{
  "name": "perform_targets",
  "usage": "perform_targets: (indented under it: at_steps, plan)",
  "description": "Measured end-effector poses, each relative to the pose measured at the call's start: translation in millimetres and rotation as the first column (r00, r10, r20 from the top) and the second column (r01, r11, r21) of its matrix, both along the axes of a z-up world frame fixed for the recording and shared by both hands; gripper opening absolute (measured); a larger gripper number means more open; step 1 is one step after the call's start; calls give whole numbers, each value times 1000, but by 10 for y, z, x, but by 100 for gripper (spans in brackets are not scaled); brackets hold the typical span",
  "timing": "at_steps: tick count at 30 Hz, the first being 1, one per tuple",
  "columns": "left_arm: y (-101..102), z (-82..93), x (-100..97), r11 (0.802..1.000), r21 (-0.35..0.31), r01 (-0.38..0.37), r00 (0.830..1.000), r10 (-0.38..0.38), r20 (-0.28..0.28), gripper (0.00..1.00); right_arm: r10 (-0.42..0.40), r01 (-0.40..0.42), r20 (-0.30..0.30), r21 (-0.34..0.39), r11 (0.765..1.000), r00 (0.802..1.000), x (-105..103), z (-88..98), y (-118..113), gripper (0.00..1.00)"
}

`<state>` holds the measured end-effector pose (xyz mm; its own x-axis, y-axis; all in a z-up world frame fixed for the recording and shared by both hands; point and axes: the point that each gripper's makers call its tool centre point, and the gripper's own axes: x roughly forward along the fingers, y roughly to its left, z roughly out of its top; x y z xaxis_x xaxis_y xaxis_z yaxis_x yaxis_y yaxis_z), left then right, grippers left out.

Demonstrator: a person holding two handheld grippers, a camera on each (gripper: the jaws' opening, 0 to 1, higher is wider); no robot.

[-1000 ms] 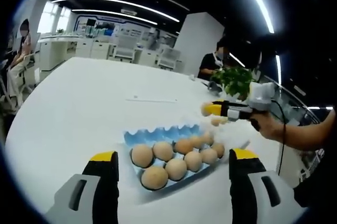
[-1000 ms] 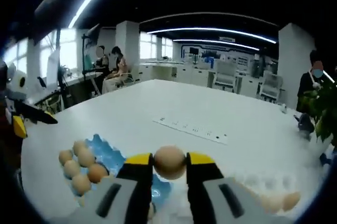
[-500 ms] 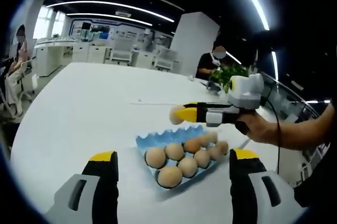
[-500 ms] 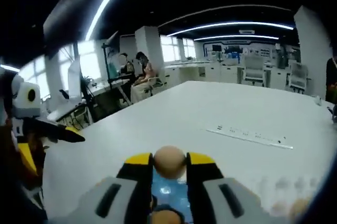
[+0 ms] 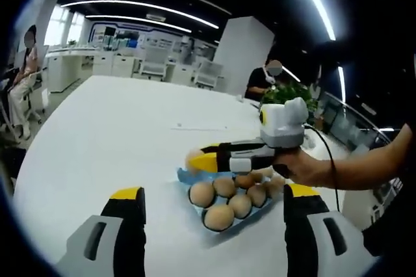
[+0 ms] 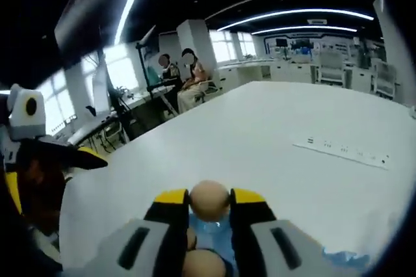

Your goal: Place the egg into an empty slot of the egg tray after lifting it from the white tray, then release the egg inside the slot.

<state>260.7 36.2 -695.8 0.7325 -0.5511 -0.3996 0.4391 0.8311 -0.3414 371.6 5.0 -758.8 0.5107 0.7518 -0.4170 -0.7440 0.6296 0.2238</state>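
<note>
A brown egg (image 6: 208, 200) sits between the yellow tips of my right gripper (image 6: 208, 202), which is shut on it. Just below it lies the blue egg tray (image 6: 216, 237) with more eggs (image 6: 200, 264). In the left gripper view, the right gripper (image 5: 203, 160) reaches in from the right, held by a person's hand (image 5: 300, 168). It holds the egg (image 5: 194, 158) over the far left end of the egg tray (image 5: 187, 175), which carries several brown eggs (image 5: 219, 216). My left gripper (image 5: 214, 192) stands open on the near side of the tray, with nothing between its fingers.
The white table (image 5: 117, 121) stretches wide around the tray. A white power strip (image 6: 344, 150) lies further back on it. A potted plant (image 5: 286, 95) and a seated person (image 5: 263, 79) are at the far edge. More people (image 6: 179, 79) sit beyond the table.
My right gripper has carried the egg leftward and down, from beside the tray to just over its far left end. The left gripper has stayed open and nearly still.
</note>
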Motion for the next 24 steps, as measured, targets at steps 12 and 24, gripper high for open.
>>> perform_targets:
  at_steps: [12,24]
  plan:
    - [32,-28,45,1000,-6,-19,1000,19,-9,87,49,-51,-45,-27,998,998,-84,-186,59,25]
    - [26,-20,55,1000,-19,-24,1000,23,-11,86,76,-77,-58,-21,997,995,-97,-193,69,25]
